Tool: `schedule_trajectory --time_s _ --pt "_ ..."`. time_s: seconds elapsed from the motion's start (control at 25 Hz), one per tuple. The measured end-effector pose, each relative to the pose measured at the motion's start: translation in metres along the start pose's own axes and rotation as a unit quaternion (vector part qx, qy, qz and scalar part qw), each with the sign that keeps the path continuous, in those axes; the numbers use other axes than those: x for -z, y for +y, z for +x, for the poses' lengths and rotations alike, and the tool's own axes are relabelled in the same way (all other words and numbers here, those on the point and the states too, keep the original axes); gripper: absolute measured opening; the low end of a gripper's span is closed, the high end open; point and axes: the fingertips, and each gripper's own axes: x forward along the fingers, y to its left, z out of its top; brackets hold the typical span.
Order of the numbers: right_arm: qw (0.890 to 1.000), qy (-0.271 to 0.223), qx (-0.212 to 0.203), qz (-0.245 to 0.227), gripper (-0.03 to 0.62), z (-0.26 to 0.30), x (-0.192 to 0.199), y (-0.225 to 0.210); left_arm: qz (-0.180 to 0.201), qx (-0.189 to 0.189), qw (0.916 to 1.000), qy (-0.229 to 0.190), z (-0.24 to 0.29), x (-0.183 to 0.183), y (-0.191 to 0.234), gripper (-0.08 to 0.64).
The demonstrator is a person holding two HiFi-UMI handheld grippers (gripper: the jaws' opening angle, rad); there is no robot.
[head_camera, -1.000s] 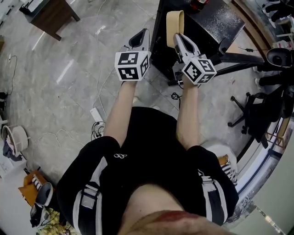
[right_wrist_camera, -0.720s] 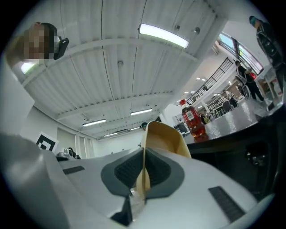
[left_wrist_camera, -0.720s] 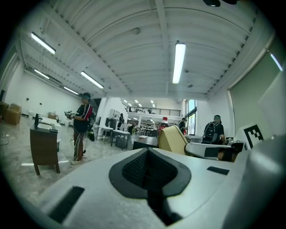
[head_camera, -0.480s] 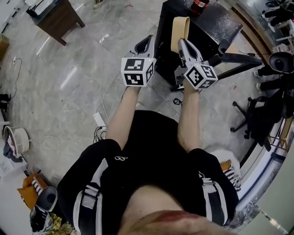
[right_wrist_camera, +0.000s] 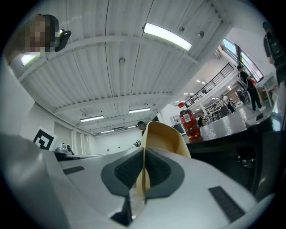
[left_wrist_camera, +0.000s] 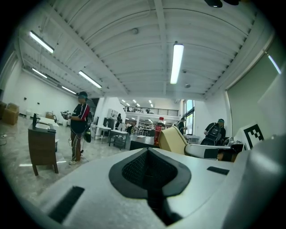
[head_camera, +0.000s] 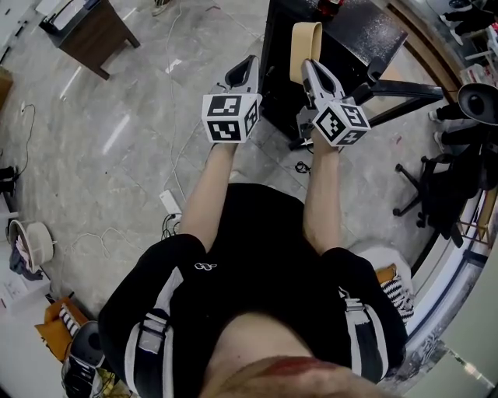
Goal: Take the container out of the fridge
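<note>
In the head view my right gripper [head_camera: 307,64] is shut on a tan, curved container [head_camera: 305,39], held up in front of the black fridge [head_camera: 366,39]. The right gripper view shows the container's thin edge [right_wrist_camera: 163,136] pinched between the jaws of that gripper [right_wrist_camera: 144,167], with the fridge's dark front [right_wrist_camera: 241,143] to the right. My left gripper [head_camera: 250,64] is beside it on the left, shut and empty [left_wrist_camera: 148,154]. In the left gripper view the container [left_wrist_camera: 173,139] shows at right.
A red bottle [head_camera: 328,6] stands on top of the fridge [right_wrist_camera: 190,121]. A black stand's legs [head_camera: 397,93] and an office chair [head_camera: 436,194] lie to the right. A wooden cabinet [head_camera: 93,27] is far left; a power strip [head_camera: 170,204] and cables are on the floor. A person [left_wrist_camera: 80,125] stands far off.
Both grippers have risen slightly and edged a little closer to the fridge. The right gripper still holds the container; the left stays shut.
</note>
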Motion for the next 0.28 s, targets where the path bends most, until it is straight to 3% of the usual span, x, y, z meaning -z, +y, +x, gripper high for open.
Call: schedule_trajectory --time_s 0.28 --pt "1.0 0.005 0.003 0.003 0.015 -0.0033 0.0051 -0.0017 -0.016 0.005 0.9998 0.004 0.0003 0.0052 -0.0077 0.008"
